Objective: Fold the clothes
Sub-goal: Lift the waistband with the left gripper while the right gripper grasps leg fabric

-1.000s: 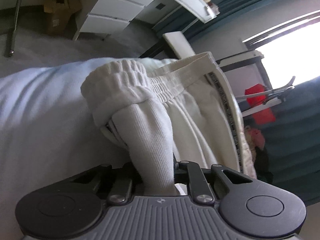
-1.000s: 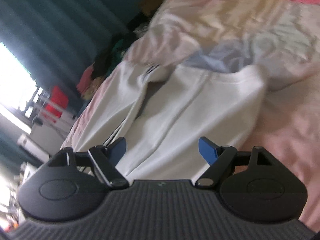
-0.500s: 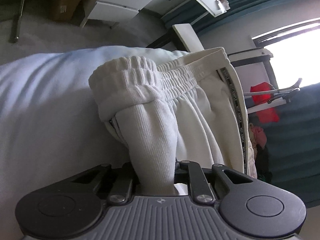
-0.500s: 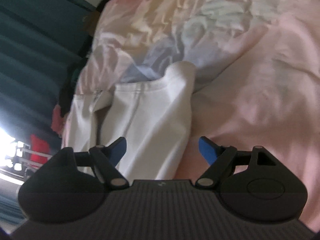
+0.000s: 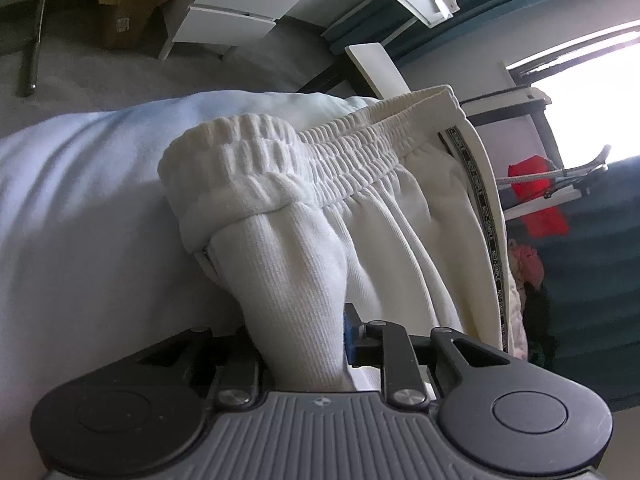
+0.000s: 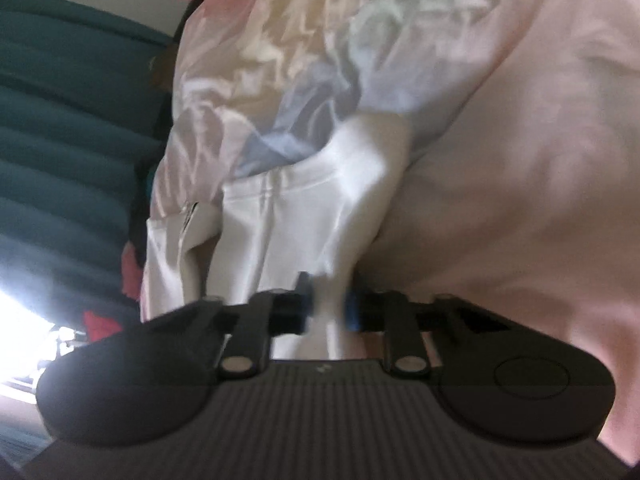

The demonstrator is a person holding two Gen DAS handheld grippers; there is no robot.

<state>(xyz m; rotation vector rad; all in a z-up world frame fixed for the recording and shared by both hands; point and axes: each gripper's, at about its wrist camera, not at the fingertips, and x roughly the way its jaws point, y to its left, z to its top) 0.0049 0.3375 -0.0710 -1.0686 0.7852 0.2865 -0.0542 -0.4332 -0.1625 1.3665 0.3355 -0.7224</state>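
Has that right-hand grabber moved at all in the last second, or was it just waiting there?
Yes. The right gripper has come closer to the white trousers on the pink sheet; its jaws are closing with the cloth between them.

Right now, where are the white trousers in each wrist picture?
Left wrist: white trousers fill the centre, waistband bunched into the left hand-held gripper.
Right wrist: they lie centre-left, a corner between the closing right hand-held gripper.
Shared landmark: teal curtain.

one pair of white pants (image 5: 384, 216) in front of both tongs, one cardboard box (image 5: 132, 4) far back, two white drawers (image 5: 240, 12) (that's all I can count).
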